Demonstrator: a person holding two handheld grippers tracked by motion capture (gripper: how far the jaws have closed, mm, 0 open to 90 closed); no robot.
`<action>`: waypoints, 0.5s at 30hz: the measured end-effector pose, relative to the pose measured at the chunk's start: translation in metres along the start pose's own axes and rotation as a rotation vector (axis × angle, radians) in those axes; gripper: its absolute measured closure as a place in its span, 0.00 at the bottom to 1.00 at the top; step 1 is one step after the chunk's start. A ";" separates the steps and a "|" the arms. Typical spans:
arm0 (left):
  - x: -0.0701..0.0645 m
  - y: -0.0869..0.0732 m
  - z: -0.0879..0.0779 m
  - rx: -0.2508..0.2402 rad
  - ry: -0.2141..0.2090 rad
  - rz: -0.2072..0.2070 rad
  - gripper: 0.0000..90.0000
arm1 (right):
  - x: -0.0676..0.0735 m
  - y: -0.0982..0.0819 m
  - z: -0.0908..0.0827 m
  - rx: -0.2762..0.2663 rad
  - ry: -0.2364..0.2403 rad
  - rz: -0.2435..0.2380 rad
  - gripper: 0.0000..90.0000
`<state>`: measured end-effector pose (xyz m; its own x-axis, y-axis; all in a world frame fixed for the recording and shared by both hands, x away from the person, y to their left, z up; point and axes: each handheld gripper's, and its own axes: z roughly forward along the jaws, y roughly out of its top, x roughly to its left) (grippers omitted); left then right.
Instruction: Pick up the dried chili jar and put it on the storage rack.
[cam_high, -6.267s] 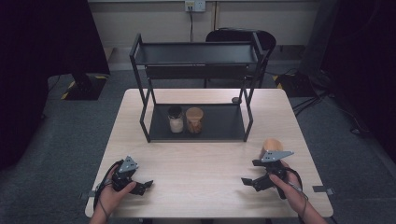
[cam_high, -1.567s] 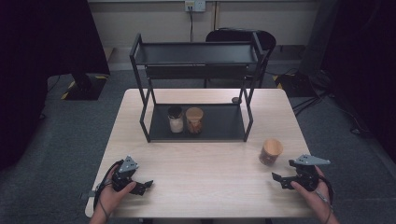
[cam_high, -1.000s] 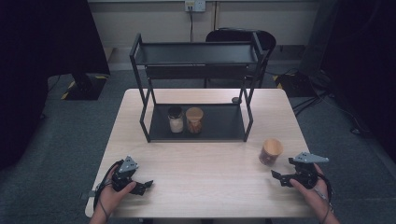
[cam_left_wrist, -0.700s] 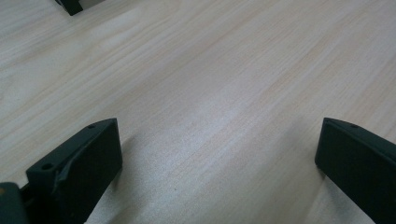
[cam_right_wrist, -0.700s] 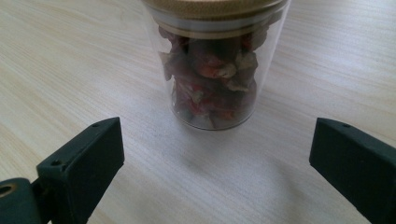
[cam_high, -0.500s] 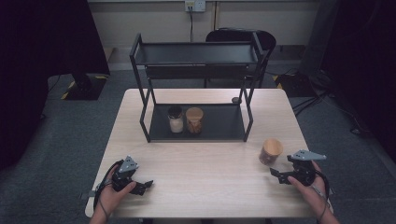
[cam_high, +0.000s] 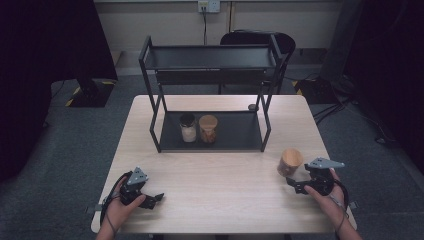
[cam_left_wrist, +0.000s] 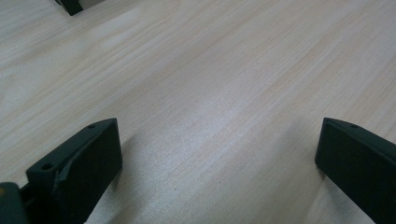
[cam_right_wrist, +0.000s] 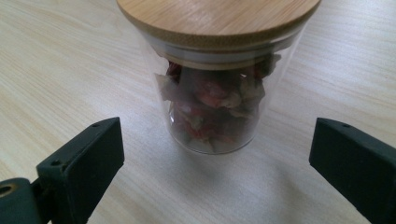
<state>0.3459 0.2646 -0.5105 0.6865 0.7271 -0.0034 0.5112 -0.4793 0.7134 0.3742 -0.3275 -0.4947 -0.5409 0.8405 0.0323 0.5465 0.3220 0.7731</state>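
We see a glass jar (cam_right_wrist: 215, 93) with a flat wooden lid (cam_right_wrist: 217, 18) standing upright on the pale wood surface (cam_right_wrist: 60, 56), at the upper centre of the right gripper view. Dried reddish and pale pieces fill it. In the high view the same jar (cam_high: 290, 161) sits at the right of the frame, in front of the rack's right legs and apart from them.

The right gripper (cam_right_wrist: 212, 163) faces the jar with its jaws spread wide, one at the lower left and one at the lower right of its view; neither touches the glass, which stands just beyond the gap between them. In the high view this gripper (cam_high: 295, 185) lies just below and right of the jar, held by the person's right hand (cam_high: 327, 192).

The left gripper (cam_left_wrist: 215, 172) has its jaws released too, wide apart over bare wood. In the high view it (cam_high: 152, 200) rests at the lower left of the frame, in the left hand (cam_high: 119, 210), well apart from the jar.

Farther up, at the frame's centre, a black two-tier rack (cam_high: 210, 57) stands on the surface. On its lower shelf we see a dark-lidded jar (cam_high: 188, 128) with white contents just beside a wooden-lidded jar (cam_high: 208, 129) with orange-brown contents.
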 end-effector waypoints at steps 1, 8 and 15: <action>0.000 0.000 0.000 0.000 0.000 0.000 0.00 | 0.000 0.000 0.000 0.000 0.000 0.000 0.02; 0.000 0.000 0.000 0.000 0.000 0.002 0.00 | -0.001 0.003 0.003 -0.005 -0.004 0.001 0.02; 0.000 0.000 0.000 0.000 0.000 0.000 0.00 | -0.002 0.006 0.007 -0.011 -0.007 0.006 0.02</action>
<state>0.3459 0.2646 -0.5105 0.6866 0.7270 -0.0030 0.5111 -0.4797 0.7132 0.3827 -0.3240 -0.4942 -0.5334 0.8452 0.0325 0.5422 0.3122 0.7801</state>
